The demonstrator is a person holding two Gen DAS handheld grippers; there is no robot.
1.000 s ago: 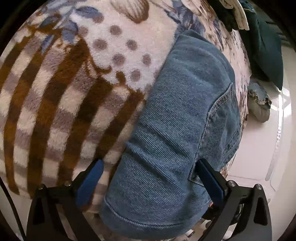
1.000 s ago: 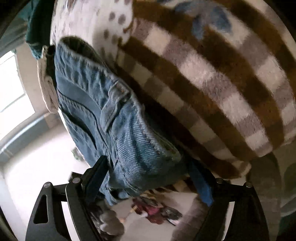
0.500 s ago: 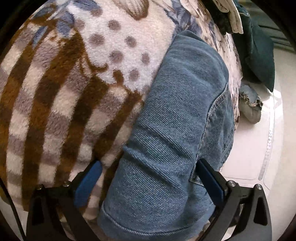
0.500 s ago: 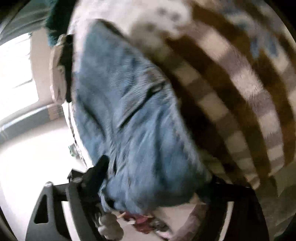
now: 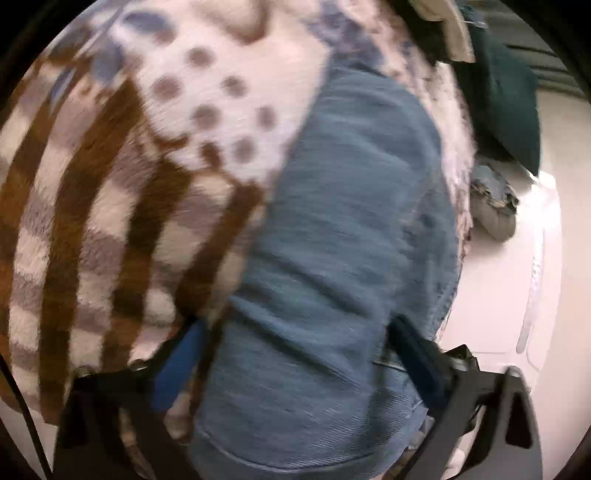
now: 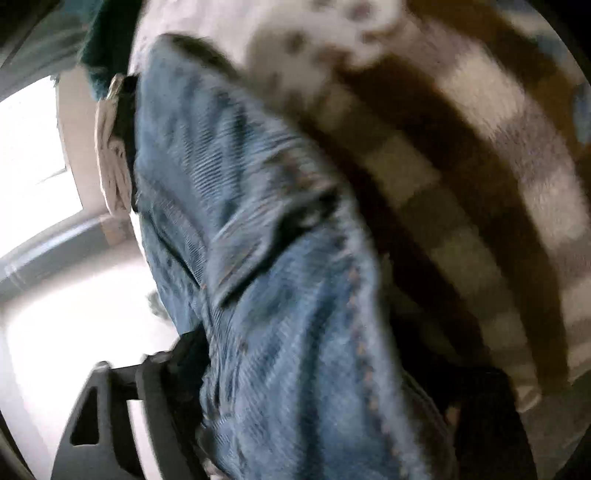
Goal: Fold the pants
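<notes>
Left wrist view, blurred: the folded blue denim pants [image 5: 343, 266] lie on a fleece blanket with brown and grey stripes, dots and blue flowers [image 5: 122, 206], near its right edge, with the near end of the bundle running down between the fingers of the left gripper [image 5: 299, 362]. Jaws are closing with the denim between them; the blue pad [image 5: 177, 365] on the left side sits just beside the fabric edge, the right finger [image 5: 417, 354] is against the denim flank, full pinch cannot be told. Past the blanket edge: a dark green cloth [image 5: 506, 99], a small grey-blue crumpled garment [image 5: 495, 210] on a pale floor [image 5: 498, 295], and a beige item [image 5: 458, 33] at the top. Right wrist view, heavier blur: same denim pants [image 6: 280, 302], seam stitching and a pocket flap visible, filling the centre and passing between the fingers of the right gripper [image 6: 295, 373]. Jaws are closing on the bundle; the left finger [image 6: 184, 362] touches the cloth, the right finger is hidden in shadow behind denim, so a firm grip cannot be told. The striped blanket [image 6: 461, 177] fills the right side; a bright window [image 6: 33, 147] and a beige fabric piece [image 6: 114, 155] are at left.
</notes>
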